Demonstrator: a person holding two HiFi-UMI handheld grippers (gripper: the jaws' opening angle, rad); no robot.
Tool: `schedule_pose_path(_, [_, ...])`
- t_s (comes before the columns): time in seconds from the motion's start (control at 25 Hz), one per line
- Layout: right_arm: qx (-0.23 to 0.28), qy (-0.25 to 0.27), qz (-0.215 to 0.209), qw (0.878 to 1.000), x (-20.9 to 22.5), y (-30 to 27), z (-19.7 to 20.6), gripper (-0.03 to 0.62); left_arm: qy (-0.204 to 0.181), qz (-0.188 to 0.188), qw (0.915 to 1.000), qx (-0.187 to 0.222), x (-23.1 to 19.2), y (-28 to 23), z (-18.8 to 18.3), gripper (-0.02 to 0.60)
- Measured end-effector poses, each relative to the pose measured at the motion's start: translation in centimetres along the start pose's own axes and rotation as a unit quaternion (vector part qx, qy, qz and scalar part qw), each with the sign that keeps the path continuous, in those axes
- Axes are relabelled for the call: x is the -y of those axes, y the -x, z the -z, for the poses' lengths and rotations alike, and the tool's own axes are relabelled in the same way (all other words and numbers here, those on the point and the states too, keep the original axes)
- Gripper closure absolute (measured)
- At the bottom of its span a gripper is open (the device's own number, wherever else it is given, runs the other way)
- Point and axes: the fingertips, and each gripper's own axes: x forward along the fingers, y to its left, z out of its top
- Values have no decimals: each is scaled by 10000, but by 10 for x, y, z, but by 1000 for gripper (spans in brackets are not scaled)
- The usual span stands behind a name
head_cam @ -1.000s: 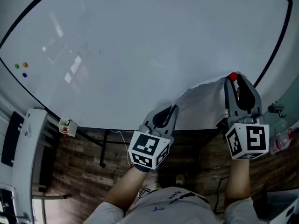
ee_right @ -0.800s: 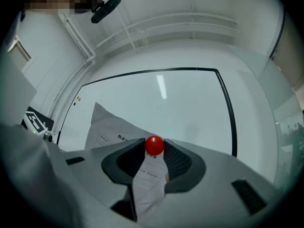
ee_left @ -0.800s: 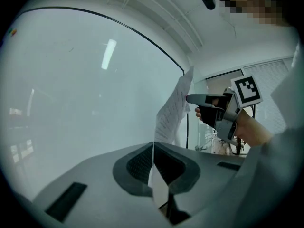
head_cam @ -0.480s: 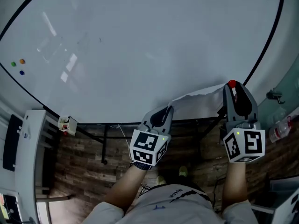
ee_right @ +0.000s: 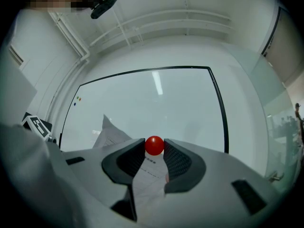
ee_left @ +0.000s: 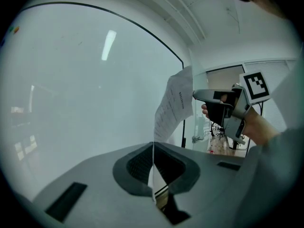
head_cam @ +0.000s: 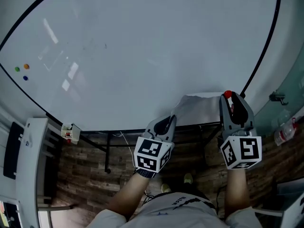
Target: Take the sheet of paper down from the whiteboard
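Note:
The sheet of paper (head_cam: 199, 109) hangs free in front of the whiteboard (head_cam: 142, 46), stretched between my two grippers near the board's lower right. My left gripper (head_cam: 172, 118) is shut on the sheet's left edge; in the left gripper view the paper (ee_left: 175, 108) rises from the closed jaws (ee_left: 153, 156). My right gripper (head_cam: 229, 97) is shut on a red ball magnet (head_cam: 227, 94) at the sheet's right corner. In the right gripper view the magnet (ee_right: 154, 145) sits pinched between the tips, with the paper (ee_right: 149, 175) lying under it between the jaws.
Small coloured magnets (head_cam: 21, 70) sit on the board's far left. A small box (head_cam: 69, 131) rests at the board's lower edge. A white unit (head_cam: 26, 165) stands at the left, a glass partition and a bottle (head_cam: 285, 132) at the right, and wooden floor (head_cam: 85, 170) lies below.
Both grippers have come down a little with the sheet between them. The sheet now hangs lower against the board. Neither grip has changed.

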Motion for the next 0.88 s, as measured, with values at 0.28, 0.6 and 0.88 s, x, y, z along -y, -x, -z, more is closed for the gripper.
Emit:
schedule_pose_path(0.28, [53, -26, 49, 10000, 7, -2, -5, 464, -41, 28, 10000, 77, 3, 0, -7, 568])
schedule_pose_path(0.6, [21, -23, 15, 10000, 11, -6, -5, 464, -28, 74, 9998, 160, 8, -3, -14, 568])
schedule_pose_path(0.88, [33, -15, -48, 10000, 13, -11, -6, 464, -34, 46, 9997, 226, 9, -7, -20, 568])
